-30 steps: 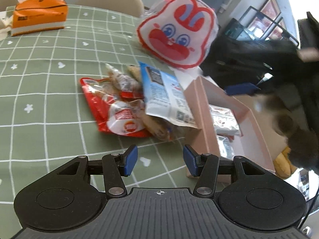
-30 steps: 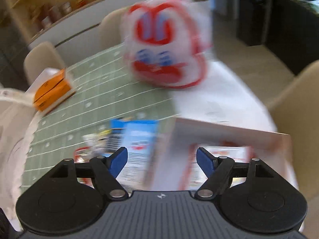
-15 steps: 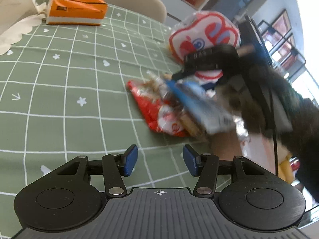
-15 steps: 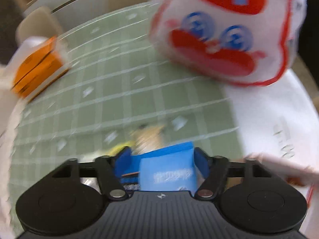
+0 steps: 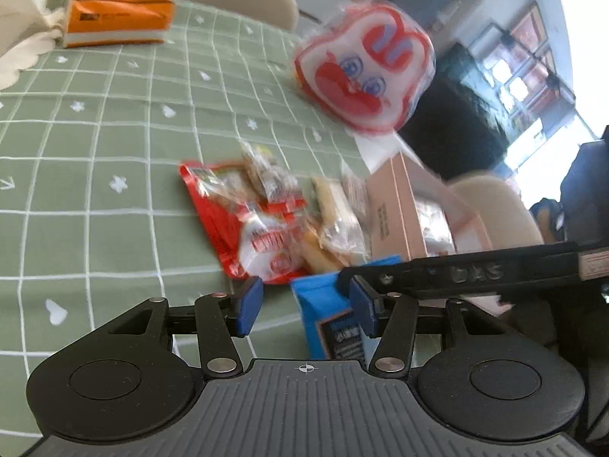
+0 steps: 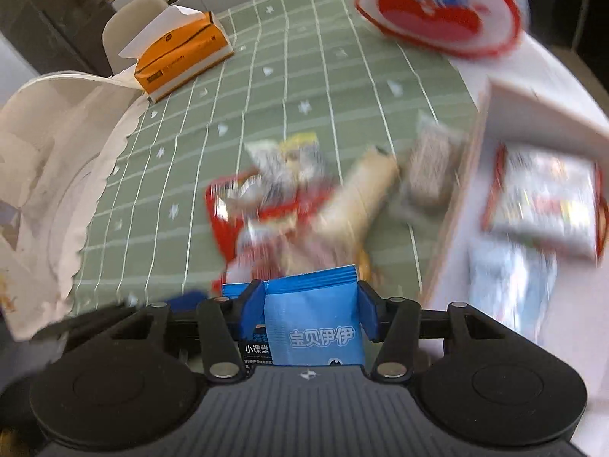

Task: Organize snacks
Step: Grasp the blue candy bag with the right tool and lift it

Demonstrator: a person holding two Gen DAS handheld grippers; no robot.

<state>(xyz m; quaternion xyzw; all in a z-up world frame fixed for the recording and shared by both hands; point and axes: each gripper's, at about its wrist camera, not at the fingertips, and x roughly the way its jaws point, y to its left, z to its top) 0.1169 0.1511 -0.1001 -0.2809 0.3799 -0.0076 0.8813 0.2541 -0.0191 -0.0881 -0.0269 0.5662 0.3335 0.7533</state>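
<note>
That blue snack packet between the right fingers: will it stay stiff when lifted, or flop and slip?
The blue snack packet looks like thin foil film, so it will probably flop rather than stay stiff. Its glossy surface may be slippery; the right gripper is closing on its flat sides, which should help. It looks light for its size.

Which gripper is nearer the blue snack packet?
Right. The right gripper has the blue snack packet between its closing jaws. The left gripper is open, with the packet partly behind its right finger, not gripped.
</note>
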